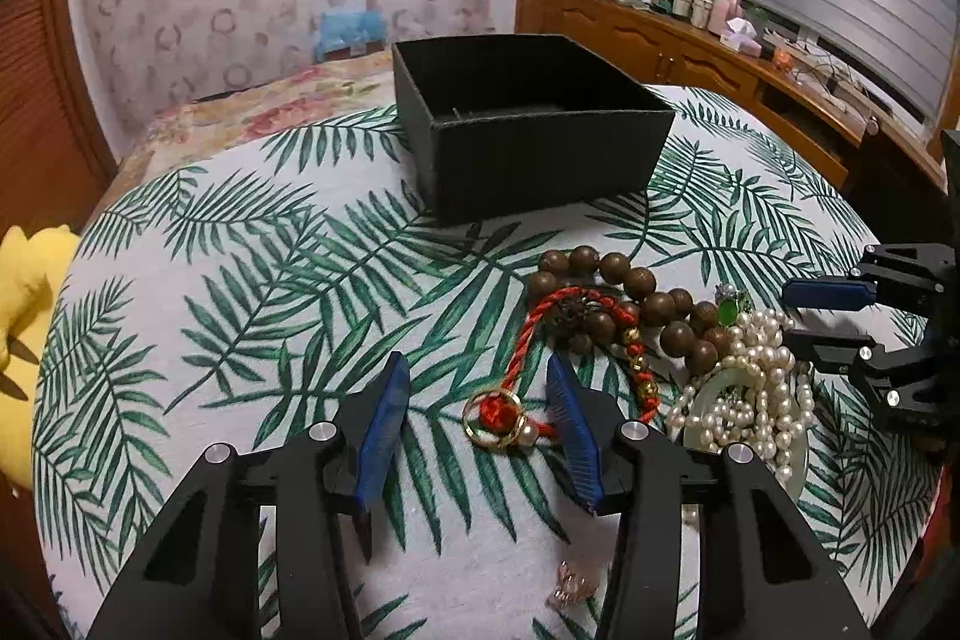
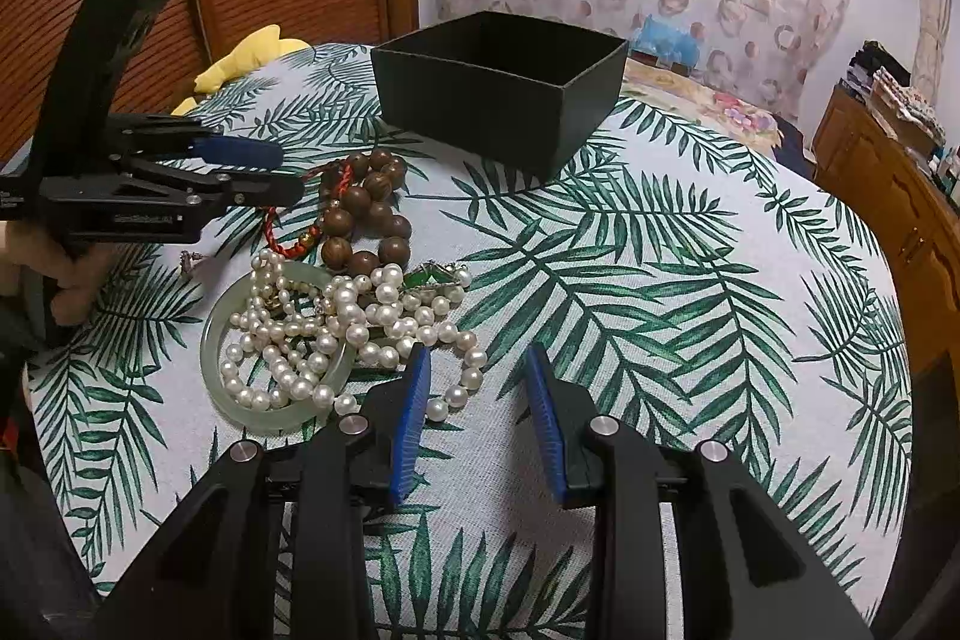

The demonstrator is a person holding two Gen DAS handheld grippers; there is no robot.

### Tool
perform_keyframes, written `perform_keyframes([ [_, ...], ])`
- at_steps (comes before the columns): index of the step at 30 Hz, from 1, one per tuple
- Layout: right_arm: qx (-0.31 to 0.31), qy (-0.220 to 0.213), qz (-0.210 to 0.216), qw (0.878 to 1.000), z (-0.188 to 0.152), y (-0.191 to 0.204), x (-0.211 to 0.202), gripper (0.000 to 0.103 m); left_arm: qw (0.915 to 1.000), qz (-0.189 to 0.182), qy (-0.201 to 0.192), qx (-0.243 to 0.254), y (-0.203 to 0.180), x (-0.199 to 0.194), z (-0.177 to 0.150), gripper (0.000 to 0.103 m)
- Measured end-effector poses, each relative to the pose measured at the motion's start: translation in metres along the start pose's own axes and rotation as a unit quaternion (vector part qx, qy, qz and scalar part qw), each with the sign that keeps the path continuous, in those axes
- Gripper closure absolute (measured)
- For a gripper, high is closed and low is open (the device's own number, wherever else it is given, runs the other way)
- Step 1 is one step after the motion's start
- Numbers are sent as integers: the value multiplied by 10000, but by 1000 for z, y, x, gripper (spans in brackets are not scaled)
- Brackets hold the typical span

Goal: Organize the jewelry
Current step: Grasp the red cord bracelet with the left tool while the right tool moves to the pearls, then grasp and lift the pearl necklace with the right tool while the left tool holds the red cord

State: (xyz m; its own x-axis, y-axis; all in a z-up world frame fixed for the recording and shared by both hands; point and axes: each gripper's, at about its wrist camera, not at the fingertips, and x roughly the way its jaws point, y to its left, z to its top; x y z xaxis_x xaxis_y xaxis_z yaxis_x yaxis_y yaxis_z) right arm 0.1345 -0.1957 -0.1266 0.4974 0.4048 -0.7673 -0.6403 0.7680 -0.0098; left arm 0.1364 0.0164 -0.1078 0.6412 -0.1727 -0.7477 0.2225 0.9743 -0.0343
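Just ahead, gold ring [image 1: 493,419] between the left tool's [image 1: 478,367] parted fingers.

No legible text, labels or numbers anywhere.

Sitting on the leaf-print cloth [image 2: 660,250] are one black box [image 2: 498,88], one wooden bead bracelet [image 2: 372,214], one jade bangle [image 2: 270,415], one red cord [image 1: 528,346], and two grippers [image 1: 477,370] [image 2: 477,358].

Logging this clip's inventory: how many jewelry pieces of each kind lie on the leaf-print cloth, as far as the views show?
Wooden bead strand: 1
Red cord with gold ring: 1
Pearl strands: tangled, counted as 1 pile
Jade bangle: 1
Green-stone piece: 1
Small pinkish piece: 1
Total: 6, all outside the black box.
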Motion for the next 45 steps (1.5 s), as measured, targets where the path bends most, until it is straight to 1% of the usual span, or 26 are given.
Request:
perform_keyframes([
  [1, 2, -1, 2, 10000, 0, -1, 0, 68, 10000, -41, -4, 13, -1, 1, 2, 68],
  [2, 8, 0, 9, 10000, 0, -1, 0, 68, 10000, -41, -3, 28, -2, 2, 3, 70],
  [7, 3, -3, 1, 10000, 0, -1, 0, 68, 9999, -19, 34, 136, -8, 9, 11, 72],
  [9, 4, -2, 2, 10000, 0, -1, 0, 68, 9997, 30, 33, 227, -11, 11, 13, 74],
  [11, 3, -3, 1, 10000, 0, -1, 0, 68, 9996, 23, 18, 279, -13, 12, 14, 89],
  [12, 1, -3, -1, 10000, 0, -1, 0, 68, 9996, 3, 19, 265, -13, 12, 14, 92],
  [13, 3, -3, 1, 10000, 0, -1, 0, 68, 9997, -26, 16, 236, -12, 12, 13, 99],
  [17, 5, -3, 2, 10000, -1, -1, 0, 68, 9999, -18, -57, 106, -10, 5, 9, 100],
  [25, 10, -8, 5, 10000, -1, -1, 0, 68, 9974, 18, -684, -204, -11, -43, 4, 101],
  [30, 15, -8, 12, 10000, -1, -1, 0, 68, 9950, 126, -978, -159, -16, -70, 1, 101],
  [38, 4, -7, 0, 10000, -1, 0, -1, 68, 9928, 31, -1165, -275, -13, -89, -6, 101],
  [39, 2, -10, -16, 10000, -1, 0, -1, 69, 9925, 51, -1191, -266, -13, -91, -6, 101],
  [40, 10, -15, -8, 10000, -1, -1, -1, 84, 9922, 73, -1218, -247, -13, -93, -5, 101],
  [41, 26, -11, -6, 10000, 0, -2, -1, 94, 9920, 89, -1236, -235, -13, -94, -6, 101],
  [43, 49, -15, 15, 10000, 0, -3, -1, 95, 9917, 100, -1257, -251, -11, -95, -7, 101],
  [45, 102, -56, -58, 9999, 1, -4, -3, 95, 9920, 85, -1231, -276, -10, -93, -8, 101],
])
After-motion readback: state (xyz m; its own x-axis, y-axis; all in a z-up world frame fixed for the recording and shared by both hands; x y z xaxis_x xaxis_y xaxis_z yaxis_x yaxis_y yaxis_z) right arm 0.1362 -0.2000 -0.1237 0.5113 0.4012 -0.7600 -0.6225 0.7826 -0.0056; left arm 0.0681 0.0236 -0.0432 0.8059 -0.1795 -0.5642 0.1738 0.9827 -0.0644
